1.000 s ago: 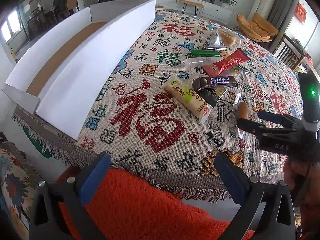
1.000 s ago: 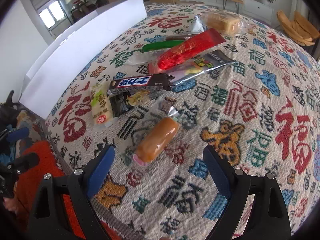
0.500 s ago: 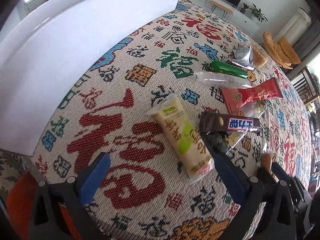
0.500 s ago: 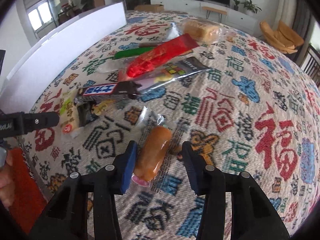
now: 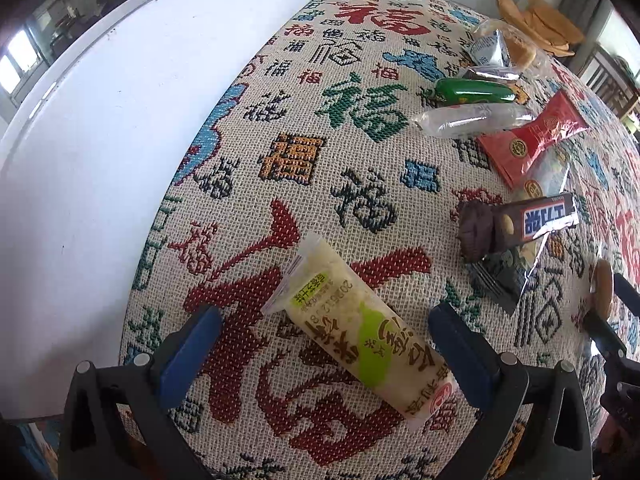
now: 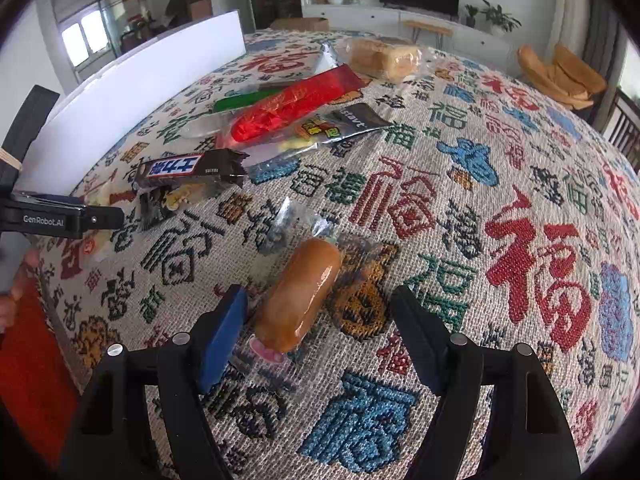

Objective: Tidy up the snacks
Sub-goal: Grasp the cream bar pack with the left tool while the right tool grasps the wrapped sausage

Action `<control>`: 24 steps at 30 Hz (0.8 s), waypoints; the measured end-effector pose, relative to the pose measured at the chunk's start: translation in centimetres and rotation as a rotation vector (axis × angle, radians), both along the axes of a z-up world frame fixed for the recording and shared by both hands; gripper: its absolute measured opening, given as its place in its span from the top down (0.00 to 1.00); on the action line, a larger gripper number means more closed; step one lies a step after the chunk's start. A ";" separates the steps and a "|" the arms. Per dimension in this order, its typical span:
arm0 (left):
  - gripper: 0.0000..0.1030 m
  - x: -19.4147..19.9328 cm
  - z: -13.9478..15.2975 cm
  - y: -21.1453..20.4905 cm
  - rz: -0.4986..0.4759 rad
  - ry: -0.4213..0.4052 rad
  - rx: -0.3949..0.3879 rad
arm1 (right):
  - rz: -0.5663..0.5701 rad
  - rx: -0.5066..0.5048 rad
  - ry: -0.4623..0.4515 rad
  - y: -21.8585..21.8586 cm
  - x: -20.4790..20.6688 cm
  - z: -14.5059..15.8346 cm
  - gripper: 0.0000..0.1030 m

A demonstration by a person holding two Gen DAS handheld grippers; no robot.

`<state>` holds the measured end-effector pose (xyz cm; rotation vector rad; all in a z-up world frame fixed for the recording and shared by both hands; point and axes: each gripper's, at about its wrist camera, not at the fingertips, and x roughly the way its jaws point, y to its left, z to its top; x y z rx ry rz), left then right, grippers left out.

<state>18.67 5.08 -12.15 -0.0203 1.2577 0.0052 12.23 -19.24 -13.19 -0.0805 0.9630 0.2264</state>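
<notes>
My left gripper [image 5: 324, 344] is open and straddles a long cream and green snack pack [image 5: 360, 332] that lies on the patterned cloth. My right gripper [image 6: 320, 324] is open around an orange sausage-like snack in clear wrap [image 6: 300, 304]; its left pad is close to the snack, the right pad stands apart. The left gripper also shows at the left edge of the right wrist view [image 6: 68, 216]. A brown chocolate bar [image 5: 520, 224], a red pack [image 5: 532, 136], a clear pack [image 5: 472, 118] and a green pack [image 5: 472, 92] lie farther back.
A white cardboard box wall [image 5: 120, 140] runs along the left of the table. A bread bag [image 6: 384, 58] and a dark candy pack [image 6: 340, 128] lie at the far side. The patterned cloth [image 6: 520, 208] spreads to the right. An orange rug [image 6: 24, 360] lies below the table edge.
My left gripper has moved forward over the table onto the cream and green pack. My right gripper narrowed around the orange snack half a second ago and now stands wider.
</notes>
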 end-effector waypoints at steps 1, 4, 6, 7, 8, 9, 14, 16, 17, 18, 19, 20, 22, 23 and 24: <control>0.00 -0.2 0.0 0.0 0.017 0.009 0.001 | 0.000 -0.010 -0.009 0.2 -0.1 0.0 0.23; 0.00 -1.3 0.1 -0.1 0.051 0.052 -0.004 | -0.010 -0.002 -0.011 0.1 -0.3 0.0 0.23; 0.00 -1.9 0.2 -0.2 0.046 0.026 0.000 | -0.012 0.006 -0.012 -0.1 -0.5 0.1 0.23; 0.00 -2.5 0.3 -0.3 0.043 0.011 0.003 | -0.011 0.005 -0.017 -0.2 -0.6 0.0 0.23; 0.00 -2.7 0.3 -0.4 0.038 0.001 0.002 | -0.010 0.004 -0.022 -0.2 -0.7 0.0 0.22; 0.00 -2.9 0.3 -0.7 0.029 -0.005 0.002 | -0.011 0.004 -0.028 -0.2 -0.8 0.0 0.22; 0.00 -3.3 0.8 -1.8 -0.001 -0.030 0.003 | -0.020 -0.005 -0.051 0.1 -1.1 -0.2 0.19; 0.00 -3.3 0.9 -2.2 0.003 -0.048 0.005 | -0.012 -0.021 -0.061 0.4 -1.2 -0.4 0.16; 0.00 -3.3 1.0 -2.2 0.003 -0.054 0.005 | -0.011 -0.024 -0.061 0.5 -1.3 -0.3 0.16; 0.00 -3.5 1.0 -2.2 0.003 -0.060 0.006 | -0.011 -0.022 -0.060 0.4 -1.2 -0.3 0.16; 0.00 -3.5 0.9 -2.2 0.005 -0.064 0.006 | -0.011 -0.020 -0.061 0.4 -1.2 -0.3 0.15; 0.00 -3.6 0.9 -2.2 0.004 -0.069 0.007 | -0.011 -0.020 -0.062 0.4 -1.3 -0.3 0.15; 0.00 -2.9 0.6 -2.1 0.001 -0.071 0.007 | -0.011 -0.023 -0.064 0.4 -1.2 -0.3 0.15; 0.00 -2.8 0.5 -1.9 -0.005 -0.067 0.006 | -0.011 -0.024 -0.064 0.5 -1.2 -0.3 0.15; 0.00 -2.8 0.6 -1.9 -0.016 -0.061 0.006 | -0.012 -0.024 -0.064 0.5 -1.2 -0.3 0.15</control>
